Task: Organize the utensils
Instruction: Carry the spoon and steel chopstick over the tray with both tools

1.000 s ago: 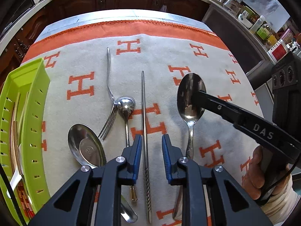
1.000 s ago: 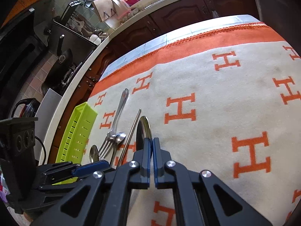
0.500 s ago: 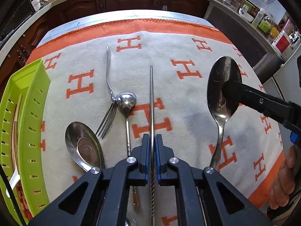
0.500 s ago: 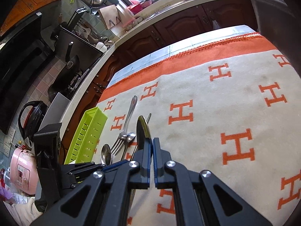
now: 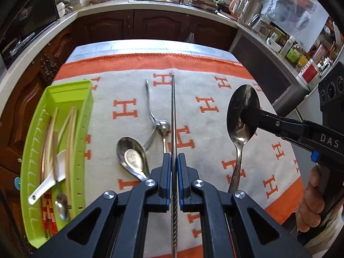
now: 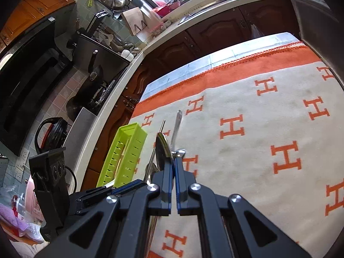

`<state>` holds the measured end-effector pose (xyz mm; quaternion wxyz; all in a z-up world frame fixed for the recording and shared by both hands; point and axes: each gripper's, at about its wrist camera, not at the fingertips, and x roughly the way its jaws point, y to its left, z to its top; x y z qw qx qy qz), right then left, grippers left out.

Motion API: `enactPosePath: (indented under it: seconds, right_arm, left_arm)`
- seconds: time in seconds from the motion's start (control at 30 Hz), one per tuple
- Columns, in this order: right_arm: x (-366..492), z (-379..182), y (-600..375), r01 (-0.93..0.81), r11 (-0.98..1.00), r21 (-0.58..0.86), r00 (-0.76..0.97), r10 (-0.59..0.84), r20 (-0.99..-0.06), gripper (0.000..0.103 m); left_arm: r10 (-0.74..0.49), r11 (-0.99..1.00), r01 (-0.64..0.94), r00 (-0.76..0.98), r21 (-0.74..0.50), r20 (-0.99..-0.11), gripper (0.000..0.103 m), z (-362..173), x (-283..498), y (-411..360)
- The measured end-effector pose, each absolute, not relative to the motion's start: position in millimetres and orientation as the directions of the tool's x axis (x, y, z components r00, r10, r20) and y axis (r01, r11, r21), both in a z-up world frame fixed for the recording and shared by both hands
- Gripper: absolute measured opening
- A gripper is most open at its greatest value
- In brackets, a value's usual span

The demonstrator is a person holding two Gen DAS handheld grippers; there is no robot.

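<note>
My left gripper is shut on a thin metal chopstick, which is held above the cloth and points straight away from me. My right gripper is shut on the bowl of a large metal spoon, seen edge-on. In the left wrist view that spoon hangs by its bowl from the right gripper, handle down. On the cloth lie a fork, a small spoon and a metal soup spoon. A lime green slotted tray stands at the left.
The tray holds a white ceramic spoon, wooden chopsticks and a small metal spoon. A cream cloth with orange H marks covers the table. Dark cabinets and a crowded counter stand beyond. A hand holds the right gripper.
The left gripper's jaws closed on the chopstick and lifted it off the cloth. The right gripper rose with the large spoon, and both views now look from higher up.
</note>
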<state>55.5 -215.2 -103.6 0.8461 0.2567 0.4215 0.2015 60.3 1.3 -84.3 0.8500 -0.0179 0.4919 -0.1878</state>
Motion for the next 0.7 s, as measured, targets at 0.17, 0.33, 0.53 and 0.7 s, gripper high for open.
enactPosePath:
  seconds: [0.17, 0.33, 0.53, 0.7]
  right_arm:
    - [59.8, -75.4, -177.4, -0.189, 0.778, 0.599, 0.550, 0.589, -0.592, 0.002]
    - [75.1, -61.8, -123.2, -0.233, 0.775, 0.587, 0.514, 0.610, -0.603, 0.002]
    - [99.0, -66.8, -55.9, -0.259, 0.785, 0.563, 0.457, 0.613, -0.644, 0.002]
    - [115.5, -81.8, -15.2, -0.267, 0.807, 0.526, 0.430, 0.589, -0.684, 0.002]
  left_arm:
    - [-0.292, 0.951, 0.246, 0.524, -0.186, -0.800, 0.003, -48.0, 40.0, 58.9]
    - [-0.188, 0.981, 0.147, 0.584, -0.125, -0.789, 0.003, -40.0, 32.3, 113.6]
    - [-0.117, 0.993, 0.049, 0.564, -0.108, -0.818, 0.003, -67.7, 35.7, 160.3]
    - [-0.107, 0.994, 0.030, 0.539, -0.108, -0.835, 0.003, -91.3, 41.8, 174.5]
